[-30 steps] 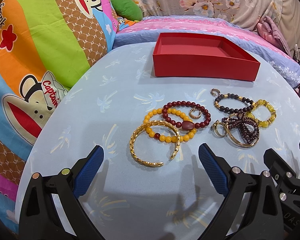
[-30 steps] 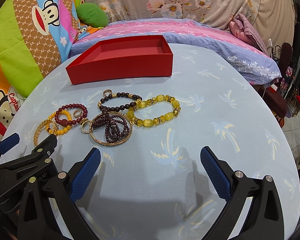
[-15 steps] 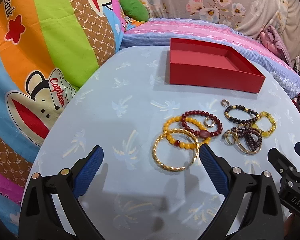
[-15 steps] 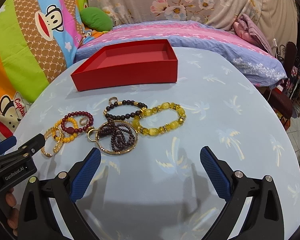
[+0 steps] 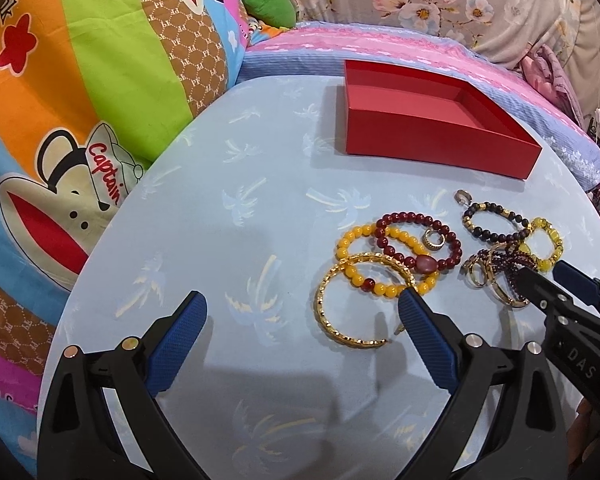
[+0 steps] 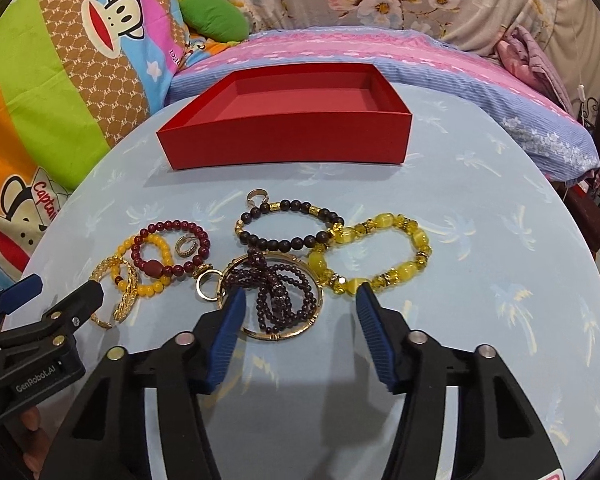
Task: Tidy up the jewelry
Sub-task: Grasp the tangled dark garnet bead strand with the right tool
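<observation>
Right tool (image 6: pixel 300 308) half-open, empty (nearer hand); coiled dark garnet bead strand in gold hoop (image 6: pixel 278 294) at 12 o'clock between tips. Empty red cardboard box (image 6: pixel 284 140) beyond, 12 o'clock. Left tool (image 5: pixel 302 320) wide.

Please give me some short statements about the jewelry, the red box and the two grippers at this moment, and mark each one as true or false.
1. The red box holds no jewelry. True.
2. The right gripper is shut on a bracelet. False: its jaws are apart and hold nothing.
3. A small gold ring lies inside the loop of the dark red bead bracelet. True.
4. The yellow crystal bracelet lies inside the box. False: it lies on the tablecloth, in front of the box.
5. The left gripper is open. True.
</observation>
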The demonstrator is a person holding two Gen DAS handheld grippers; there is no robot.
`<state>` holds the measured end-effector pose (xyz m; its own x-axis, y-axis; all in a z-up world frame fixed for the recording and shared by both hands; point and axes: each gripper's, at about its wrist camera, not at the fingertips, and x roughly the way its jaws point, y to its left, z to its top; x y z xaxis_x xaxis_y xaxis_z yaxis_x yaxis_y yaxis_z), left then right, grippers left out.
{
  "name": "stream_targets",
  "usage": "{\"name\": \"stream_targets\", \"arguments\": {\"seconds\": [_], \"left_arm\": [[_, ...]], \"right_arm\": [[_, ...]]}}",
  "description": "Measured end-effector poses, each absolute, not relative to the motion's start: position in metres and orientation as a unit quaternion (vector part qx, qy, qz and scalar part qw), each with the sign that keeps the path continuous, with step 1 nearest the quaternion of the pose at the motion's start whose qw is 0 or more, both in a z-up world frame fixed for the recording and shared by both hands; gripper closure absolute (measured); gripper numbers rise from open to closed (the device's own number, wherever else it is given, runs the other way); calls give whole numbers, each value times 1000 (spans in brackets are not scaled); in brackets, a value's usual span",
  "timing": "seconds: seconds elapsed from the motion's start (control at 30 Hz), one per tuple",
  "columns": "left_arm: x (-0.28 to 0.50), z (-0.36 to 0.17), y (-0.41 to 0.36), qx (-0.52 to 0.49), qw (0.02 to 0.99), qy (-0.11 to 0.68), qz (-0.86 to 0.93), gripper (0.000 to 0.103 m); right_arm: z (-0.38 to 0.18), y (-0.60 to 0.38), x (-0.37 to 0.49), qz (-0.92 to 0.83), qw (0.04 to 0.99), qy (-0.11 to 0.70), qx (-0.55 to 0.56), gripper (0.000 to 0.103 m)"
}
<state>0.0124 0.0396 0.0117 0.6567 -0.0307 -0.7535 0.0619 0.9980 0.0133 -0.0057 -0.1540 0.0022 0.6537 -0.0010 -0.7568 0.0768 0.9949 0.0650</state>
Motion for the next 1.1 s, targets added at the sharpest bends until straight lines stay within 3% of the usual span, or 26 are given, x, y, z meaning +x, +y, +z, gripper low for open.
{"name": "stream_targets", "arguments": {"seconds": [0.3, 0.33, 1.1], "left_arm": [[13, 8, 30, 21, 907, 419, -40, 11], [12, 9, 30, 21, 907, 418, -39, 11], [13, 5, 18, 18, 903, 425, -53, 11]], "right_arm": [[0, -149, 0, -7, 906, 420, 46, 87], [2, -149, 0, -8, 908, 416, 46, 96], [22, -175, -35, -14, 917, 386, 97, 98]]}}
